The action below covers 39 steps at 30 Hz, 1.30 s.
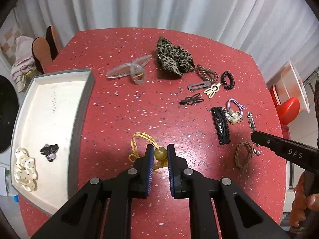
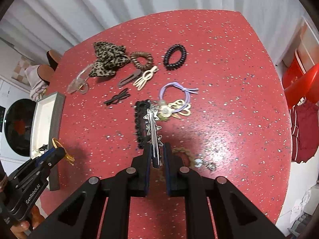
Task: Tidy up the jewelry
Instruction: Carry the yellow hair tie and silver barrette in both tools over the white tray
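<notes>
My left gripper [image 1: 159,149] is shut on a yellow hair tie with an amber bead [image 1: 160,153], held above the red table [image 1: 123,115]. To its left lies the grey-rimmed white box [image 1: 83,107], holding a white dotted scrunchie [image 1: 25,167] and a small black claw clip [image 1: 49,150]. My right gripper [image 2: 157,149] is shut on a silver star hair clip [image 2: 152,127], lifted over a black beaded claw clip [image 2: 139,123]. The right wrist view shows the left gripper [image 2: 57,152] near the box [image 2: 57,115].
Loose on the table are a leopard scrunchie [image 1: 173,59], clear claw clip [image 1: 131,70], brown spiral tie [image 1: 207,72], black spiral tie [image 1: 228,79], purple tie [image 2: 175,93] and braided brown tie [image 1: 243,155]. A red stool [image 2: 299,79] stands right of the table.
</notes>
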### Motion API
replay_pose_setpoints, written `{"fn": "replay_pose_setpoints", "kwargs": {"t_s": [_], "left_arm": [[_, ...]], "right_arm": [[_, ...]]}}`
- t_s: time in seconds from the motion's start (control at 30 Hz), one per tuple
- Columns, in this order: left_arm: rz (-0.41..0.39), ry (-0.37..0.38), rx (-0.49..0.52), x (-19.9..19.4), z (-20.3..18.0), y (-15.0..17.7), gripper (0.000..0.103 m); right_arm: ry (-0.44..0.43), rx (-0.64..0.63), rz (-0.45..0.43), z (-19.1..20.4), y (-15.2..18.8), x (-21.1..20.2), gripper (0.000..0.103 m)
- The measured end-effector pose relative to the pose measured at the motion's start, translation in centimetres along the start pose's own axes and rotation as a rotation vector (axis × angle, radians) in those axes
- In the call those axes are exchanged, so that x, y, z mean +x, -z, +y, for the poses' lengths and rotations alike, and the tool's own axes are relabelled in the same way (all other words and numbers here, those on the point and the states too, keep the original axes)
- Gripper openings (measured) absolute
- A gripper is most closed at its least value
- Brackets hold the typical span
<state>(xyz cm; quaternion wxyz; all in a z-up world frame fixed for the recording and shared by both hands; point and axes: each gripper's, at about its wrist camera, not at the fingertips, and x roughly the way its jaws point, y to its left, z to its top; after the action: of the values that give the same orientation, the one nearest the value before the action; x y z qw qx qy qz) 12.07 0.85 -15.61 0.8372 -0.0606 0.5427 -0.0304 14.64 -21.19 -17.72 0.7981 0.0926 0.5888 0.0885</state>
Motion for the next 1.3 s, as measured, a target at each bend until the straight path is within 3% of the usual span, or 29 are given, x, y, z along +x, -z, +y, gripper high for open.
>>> {"fn": "replay_pose_setpoints", "kwargs": {"t_s": [0.5,0.93,1.3], "left_arm": [[-0.072,-0.022,-0.087,-4.0,6.5,0.5,0.015],[-0.132,-0.071,-0.174,-6.9,13.9,1.0,0.015],[-0.15,-0.126,-0.226,-7.1,19.5,0.7,0.015]], "right_arm": [[-0.052,-0.106,-0.014,7.7,-0.4,-0.2,0.013],[-0.118,-0.247,-0.02,17.5,-1.2,0.6,0.013],[-0.181,-0.335,0.0,25.3,-1.5,2.8,0.013]]}}
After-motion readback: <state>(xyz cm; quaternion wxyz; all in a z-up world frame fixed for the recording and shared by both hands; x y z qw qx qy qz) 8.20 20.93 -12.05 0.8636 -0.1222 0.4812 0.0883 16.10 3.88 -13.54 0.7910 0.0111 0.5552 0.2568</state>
